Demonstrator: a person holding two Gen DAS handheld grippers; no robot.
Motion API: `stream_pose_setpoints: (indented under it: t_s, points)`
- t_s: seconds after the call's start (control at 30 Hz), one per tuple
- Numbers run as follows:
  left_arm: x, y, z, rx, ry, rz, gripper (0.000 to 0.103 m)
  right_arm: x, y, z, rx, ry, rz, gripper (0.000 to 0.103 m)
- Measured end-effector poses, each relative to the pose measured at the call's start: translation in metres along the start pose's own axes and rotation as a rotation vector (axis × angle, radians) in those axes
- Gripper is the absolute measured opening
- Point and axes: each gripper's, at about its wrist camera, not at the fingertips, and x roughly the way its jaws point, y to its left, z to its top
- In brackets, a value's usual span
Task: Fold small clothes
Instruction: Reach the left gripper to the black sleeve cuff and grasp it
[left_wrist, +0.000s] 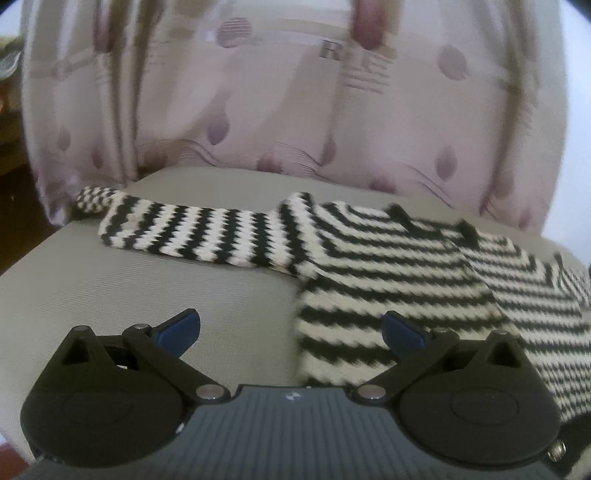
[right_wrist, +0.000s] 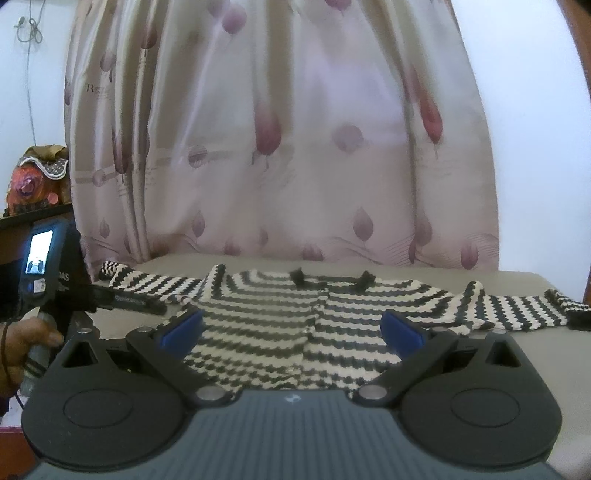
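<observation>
A small black-and-white striped knitted sweater (right_wrist: 280, 317) lies flat and spread out on a grey padded surface (left_wrist: 147, 295), both sleeves stretched sideways. In the left wrist view its left sleeve (left_wrist: 192, 232) runs to the left and its body (left_wrist: 388, 280) fills the right. My left gripper (left_wrist: 291, 332) is open and empty, low over the sweater's lower left edge. My right gripper (right_wrist: 291, 328) is open and empty, in front of the sweater's bottom hem, centred on the body. The left gripper's body, held by a hand, shows at the left of the right wrist view (right_wrist: 48, 266).
A pale curtain with purple leaf prints (right_wrist: 280, 147) hangs right behind the surface. A dark shelf with a colourful bag (right_wrist: 37, 181) stands at the far left. The surface's right edge (right_wrist: 561, 332) lies just beyond the right sleeve.
</observation>
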Motion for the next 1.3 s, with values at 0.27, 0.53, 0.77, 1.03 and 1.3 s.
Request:
stream_pose_setpoints:
  t_s: [0.27,0.53,0.77,1.03,1.3]
  points:
    - [0.037,0.117,0.043,-0.179,-0.074,0.080,0.099,0.019,-0.001,-0.003,0.010,0.048,0.030,0.103]
    - [0.093,0.220,0.078,-0.318,-0.038,0.173,0.084,0.042,0.007,-0.008,-0.001,0.120,0.050,0.103]
    - [0.136,0.259,0.099,-0.389,-0.004,0.197,0.065,0.060,0.013,-0.011,-0.025,0.170,0.053,0.103]
    - [0.162,0.208,0.173,-0.180,-0.013,0.065,0.016,0.073,0.011,-0.018,-0.016,0.217,0.051,0.103]
    - [0.107,0.174,0.180,-0.039,-0.183,0.009,0.094,0.079,0.012,-0.020,-0.021,0.221,0.074,0.103]
